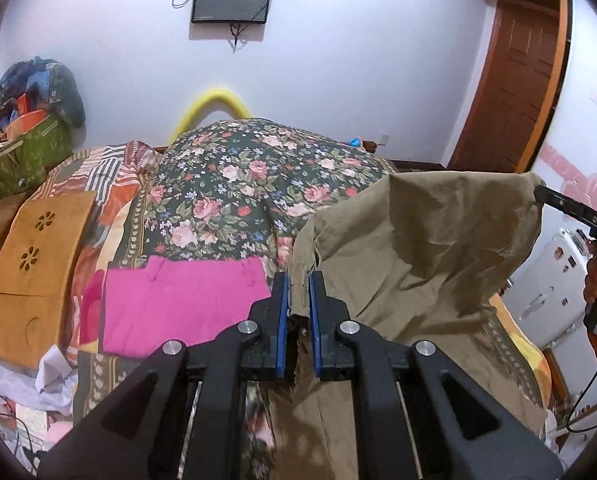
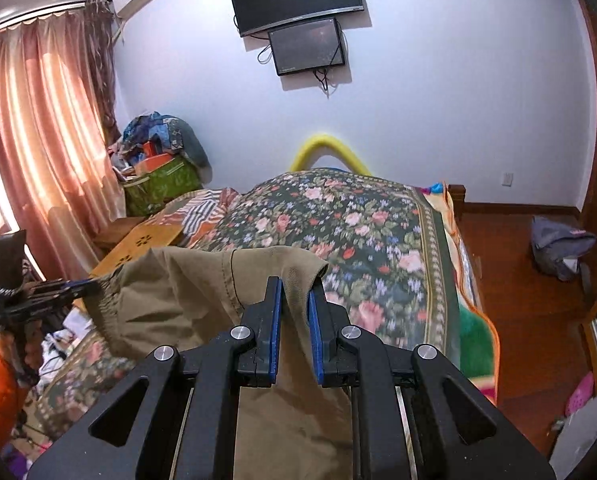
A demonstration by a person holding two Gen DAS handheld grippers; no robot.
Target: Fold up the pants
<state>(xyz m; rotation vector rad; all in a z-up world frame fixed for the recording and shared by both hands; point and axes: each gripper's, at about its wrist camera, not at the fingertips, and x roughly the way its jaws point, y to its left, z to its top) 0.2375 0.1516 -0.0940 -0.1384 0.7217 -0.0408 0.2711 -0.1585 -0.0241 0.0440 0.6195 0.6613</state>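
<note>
Khaki pants hang in the air above the floral bed, stretched between both grippers. My left gripper is shut on one corner of the pants' edge. My right gripper is shut on the other corner of the khaki pants. In the left wrist view the right gripper shows at the far right, pinching the fabric. In the right wrist view the left gripper shows at the far left, pinching the fabric. The rest of the pants droops below the jaws.
A folded pink garment lies on the floral bedspread to the left. A wooden lap table sits at the bed's left edge. A green bag with piled clothes stands by the curtain. A grey backpack lies on the wooden floor.
</note>
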